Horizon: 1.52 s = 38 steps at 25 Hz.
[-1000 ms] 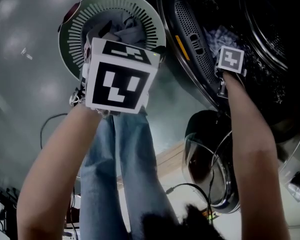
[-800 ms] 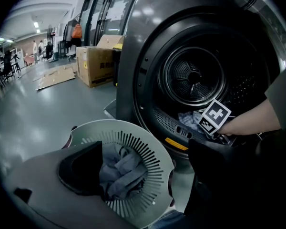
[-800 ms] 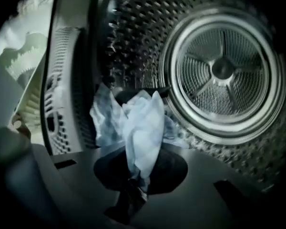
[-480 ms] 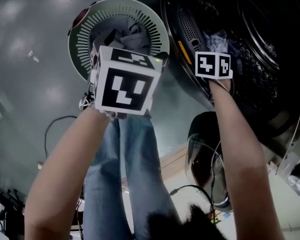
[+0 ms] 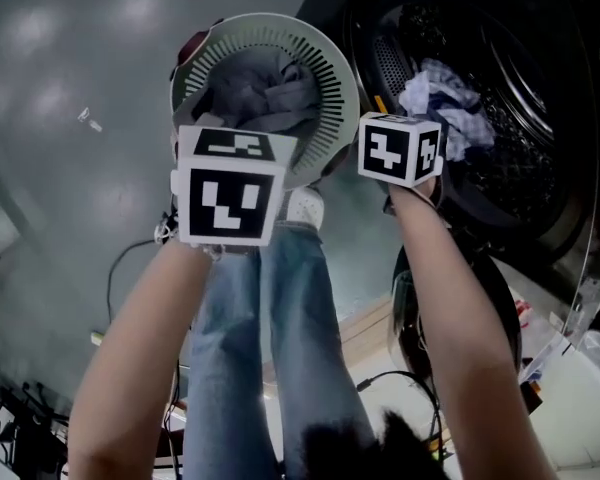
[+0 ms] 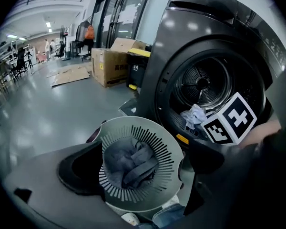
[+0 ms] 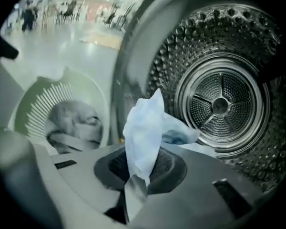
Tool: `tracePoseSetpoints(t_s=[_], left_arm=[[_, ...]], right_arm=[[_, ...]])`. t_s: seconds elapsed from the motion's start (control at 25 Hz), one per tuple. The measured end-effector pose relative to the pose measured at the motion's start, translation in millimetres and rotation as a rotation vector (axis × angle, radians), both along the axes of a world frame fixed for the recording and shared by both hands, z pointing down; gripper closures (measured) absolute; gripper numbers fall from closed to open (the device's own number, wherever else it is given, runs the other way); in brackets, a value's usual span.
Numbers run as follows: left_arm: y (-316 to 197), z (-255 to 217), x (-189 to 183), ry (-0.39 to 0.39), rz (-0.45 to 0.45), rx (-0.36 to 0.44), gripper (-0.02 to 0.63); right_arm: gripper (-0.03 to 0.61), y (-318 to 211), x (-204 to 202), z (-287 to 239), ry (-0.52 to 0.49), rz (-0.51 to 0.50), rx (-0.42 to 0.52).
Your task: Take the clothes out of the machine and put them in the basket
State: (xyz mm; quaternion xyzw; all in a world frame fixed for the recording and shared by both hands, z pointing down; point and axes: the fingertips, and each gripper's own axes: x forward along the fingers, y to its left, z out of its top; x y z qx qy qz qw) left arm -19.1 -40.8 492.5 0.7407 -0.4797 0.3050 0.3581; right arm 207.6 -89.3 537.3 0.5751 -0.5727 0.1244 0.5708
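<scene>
Head view: the cloth (image 5: 440, 103) hangs at the machine's (image 5: 540, 198) mouth, past the right gripper (image 5: 400, 150), beside the basket (image 5: 332, 80).

Left gripper view: the left gripper (image 6: 140, 173) has its jaws wide apart and empty, with the basket beyond them.

Right gripper view: the jaws pinch the cloth's end, and its length runs straight out from them towards the drum (image 7: 219, 104).

The basket (image 5: 332, 86) sits on the floor (image 5: 70, 118) just left of the machine (image 5: 525, 173). Clothes (image 5: 255, 93) lie in the basket. A cloth (image 5: 442, 96) sits at the machine's mouth.

Blue jeans (image 5: 280, 348), white shoe (image 5: 305, 206), b/w marker cubes (image 5: 227, 198) on L gripper (image 6: 138, 175) & R gripper (image 7: 133, 194)
</scene>
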Motion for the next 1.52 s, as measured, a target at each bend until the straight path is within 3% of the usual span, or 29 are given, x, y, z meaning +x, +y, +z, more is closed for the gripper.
tracePoseSetpoints(t_s=[0.12,0.32,0.4,0.56,0.68,0.76,0.8,0.84,0.88,1.4,1.52], left_arm=[[4.0,-5.8,-26.9,-0.005,-0.05,0.002,0.048],[5.4,-24.7,-81.5,-0.018,-0.14,0.031,0.048],[7.6,-30.7,-101.2,-0.021,-0.175,0.035,0.048],[8.5,-41.1,-128.7,-0.027,-0.22,0.053,0.048],[8.3,-47.1,-136.7,-0.025,-0.232,0.066,0.048],[8.7,-48.3,-137.3,-0.027,-0.224,0.071,0.048],[9.1,-48.1,-136.7,-0.028,-0.218,0.071,0.048],[9.7,-47.2,-135.3,-0.028,-0.213,0.071,0.048],[10.6,-45.8,-133.3,-0.026,-0.21,0.068,0.048],[9.5,-18.8,-83.1,-0.02,-0.124,0.03,0.048],[2.6,-10.0,-72.5,-0.02,-0.117,0.017,0.048]], right_arm=[[0.54,6.0,-47.1,-7.8,-0.126,-0.021,0.003],[0.541,20.6,-165.4,-24.9,-0.507,-0.133,-0.036],[0.541,28.1,-205.0,-32.3,-0.61,-0.159,-0.062],[0.541,43.9,-256.1,-41.1,-0.817,-0.156,-0.121],[0.54,49.4,-270.0,-47.6,-0.939,-0.136,-0.122],[0.518,46.8,-255.6,-38.0,-0.842,-0.111,-0.099],[0.426,46.2,-247.0,-30.1,-0.774,-0.114,-0.101],[0.216,46.2,-239.6,-22.6,-0.725,-0.123,-0.108],[0.097,46.3,-232.0,-16.5,-0.691,-0.13,-0.112],[0.08,15.2,-90.6,20.4,-0.3,-0.054,-0.088],[0.08,1.1,-73.0,25.7,-0.235,-0.082,-0.08]])
